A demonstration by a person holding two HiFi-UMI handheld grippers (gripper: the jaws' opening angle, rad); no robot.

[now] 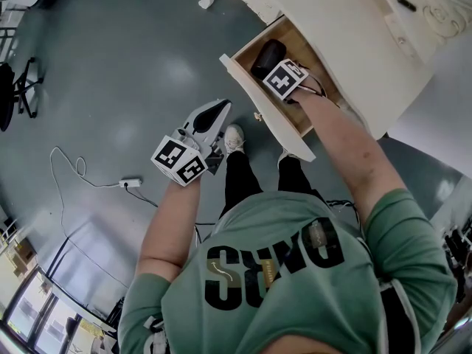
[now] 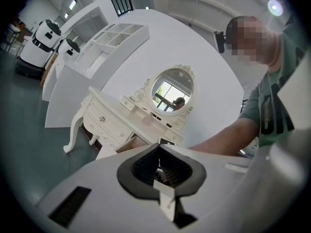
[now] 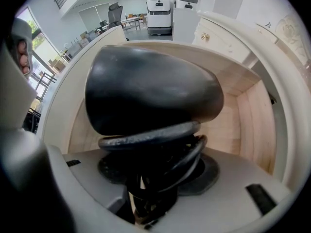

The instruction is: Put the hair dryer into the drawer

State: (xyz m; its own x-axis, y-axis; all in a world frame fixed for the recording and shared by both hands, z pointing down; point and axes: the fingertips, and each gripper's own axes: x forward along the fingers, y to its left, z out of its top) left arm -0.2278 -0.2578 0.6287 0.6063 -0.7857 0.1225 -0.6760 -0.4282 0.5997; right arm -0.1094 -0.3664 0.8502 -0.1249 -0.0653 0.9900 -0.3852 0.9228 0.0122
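Observation:
The black hair dryer point(image 1: 267, 56) lies inside the open wooden drawer point(image 1: 267, 116) of the cream dressing table point(image 1: 346, 21). My right gripper point(image 1: 283, 77) points straight down into the drawer. In the right gripper view the dryer's body point(image 3: 150, 93) fills the frame, and its handle with the coiled black cord point(image 3: 160, 147) sits between the jaws of the right gripper point(image 3: 158, 174), which are closed on it. My left gripper point(image 1: 219, 110) hangs over the floor, left of the drawer front, shut and holding nothing. Its closed jaws point(image 2: 159, 149) face the dressing table point(image 2: 109, 123).
The drawer's light front panel juts out towards the person's feet point(image 1: 234, 137). A white cable and a power strip point(image 1: 130, 183) lie on the grey floor at the left. An oval mirror point(image 2: 171, 91) stands on the table. White machines point(image 2: 41, 42) stand far back.

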